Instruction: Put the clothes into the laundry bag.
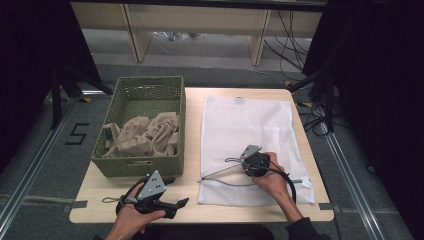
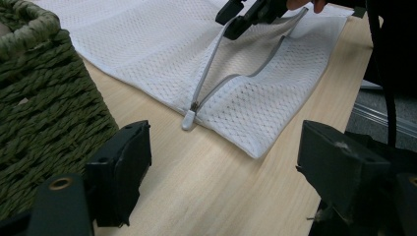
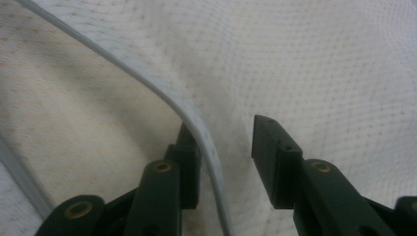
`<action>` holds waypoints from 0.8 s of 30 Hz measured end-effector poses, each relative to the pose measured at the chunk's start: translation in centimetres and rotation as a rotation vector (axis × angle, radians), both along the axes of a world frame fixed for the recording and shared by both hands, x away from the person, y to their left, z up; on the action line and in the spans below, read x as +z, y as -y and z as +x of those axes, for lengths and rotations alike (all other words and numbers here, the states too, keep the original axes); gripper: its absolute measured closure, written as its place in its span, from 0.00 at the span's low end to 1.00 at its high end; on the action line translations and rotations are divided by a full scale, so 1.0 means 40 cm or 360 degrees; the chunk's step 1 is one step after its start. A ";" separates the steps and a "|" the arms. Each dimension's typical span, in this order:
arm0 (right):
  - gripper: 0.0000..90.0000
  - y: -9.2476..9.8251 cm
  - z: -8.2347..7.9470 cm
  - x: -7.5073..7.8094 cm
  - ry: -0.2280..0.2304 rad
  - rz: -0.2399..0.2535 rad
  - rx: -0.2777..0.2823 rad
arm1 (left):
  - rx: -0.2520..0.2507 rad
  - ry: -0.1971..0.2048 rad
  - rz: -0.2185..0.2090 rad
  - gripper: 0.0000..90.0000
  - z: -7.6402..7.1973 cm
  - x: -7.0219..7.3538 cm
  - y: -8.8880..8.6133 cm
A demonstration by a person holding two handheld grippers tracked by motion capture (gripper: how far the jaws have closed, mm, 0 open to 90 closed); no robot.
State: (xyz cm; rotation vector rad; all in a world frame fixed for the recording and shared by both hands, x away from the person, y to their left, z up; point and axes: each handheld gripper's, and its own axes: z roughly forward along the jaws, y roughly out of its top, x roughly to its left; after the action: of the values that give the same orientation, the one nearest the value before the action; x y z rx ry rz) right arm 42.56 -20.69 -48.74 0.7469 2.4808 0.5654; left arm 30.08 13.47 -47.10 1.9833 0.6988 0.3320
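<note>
Showing a white mesh laundry bag (image 1: 250, 135) lying flat on the right half of my desk (image 1: 190, 200), its grey zipper (image 2: 231, 78) undone along the near edge so the opening gapes. My right tool (image 1: 235, 167) sits at that opening, near the bag's front edge. In the right gripper view the upper zipper band (image 3: 196, 132) runs between its two jaws: one jaw lies under the band, inside the bag, and the other stands above the mesh, with a gap still visible between the pads and the fabric, so the tool is part open and not yet pinching. The zipper pull (image 2: 189, 119) rests at the bag's near left corner, on the wood. My left tool (image 1: 172, 206) lies in my left hand (image 1: 132, 217) at the desk's front edge, jaws spread wide and empty, just in front of the green woven basket (image 1: 140, 165). Beige cloth (image 1: 145, 135) lies crumpled inside that basket.
</note>
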 end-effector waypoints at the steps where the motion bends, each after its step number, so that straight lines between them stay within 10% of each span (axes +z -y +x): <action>1: 0.76 0.013 0.002 0.001 -0.0024 0.0036 -0.0060 | -0.0006 0.0009 0.0033 0.23 0.002 0.001 -0.003; 24: 0.84 0.107 0.037 0.009 -0.0088 0.0068 -0.0110 | -0.0028 0.0024 0.0009 0.24 0.007 0.001 -0.002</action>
State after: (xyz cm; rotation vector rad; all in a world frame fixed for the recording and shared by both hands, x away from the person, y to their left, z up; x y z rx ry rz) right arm 44.02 -24.96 -48.37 0.8720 2.4895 0.5814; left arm 30.35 13.54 -47.08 1.9891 0.6711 0.3380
